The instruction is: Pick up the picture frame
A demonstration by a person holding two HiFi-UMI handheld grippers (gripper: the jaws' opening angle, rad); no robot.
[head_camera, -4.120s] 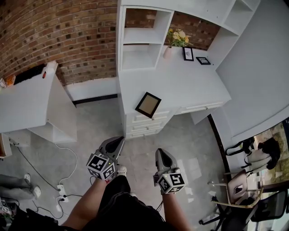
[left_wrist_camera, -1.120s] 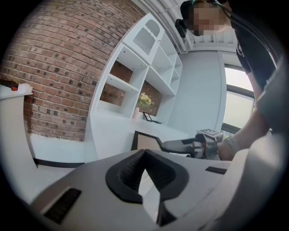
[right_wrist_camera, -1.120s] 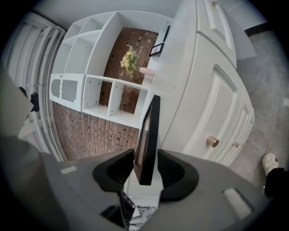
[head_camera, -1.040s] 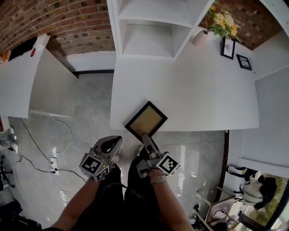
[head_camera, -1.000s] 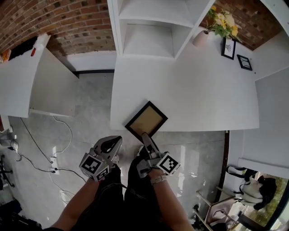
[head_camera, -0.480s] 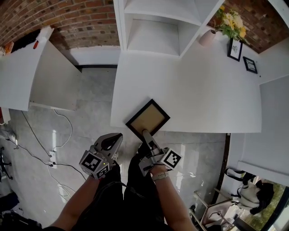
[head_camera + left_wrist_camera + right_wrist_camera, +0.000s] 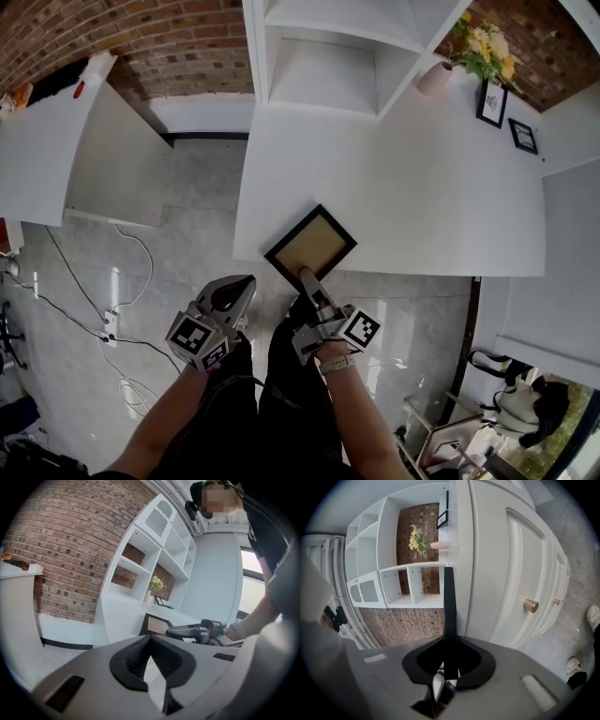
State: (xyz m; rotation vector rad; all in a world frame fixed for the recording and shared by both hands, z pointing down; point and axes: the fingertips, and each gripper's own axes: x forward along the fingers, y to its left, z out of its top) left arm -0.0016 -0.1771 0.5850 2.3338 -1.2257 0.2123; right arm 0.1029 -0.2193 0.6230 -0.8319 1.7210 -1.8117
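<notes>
closing right gripper (image 7: 305, 274) jaws on thin black square picture frame (image 7: 310, 246) | left gripper (image 7: 242, 282) jaws together

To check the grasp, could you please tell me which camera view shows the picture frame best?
The head view: the whole picture frame lies at the desk edge. The left gripper view shows part; the right gripper view only its black edge between the closing fingers.

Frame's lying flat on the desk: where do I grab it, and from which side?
Grip the picture frame by its near corner, coming in level from the front of the desk. It lies flat and thin, and that corner juts past the edge, leaving room above and below. The right gripper is closing its jaws on it there.
</notes>
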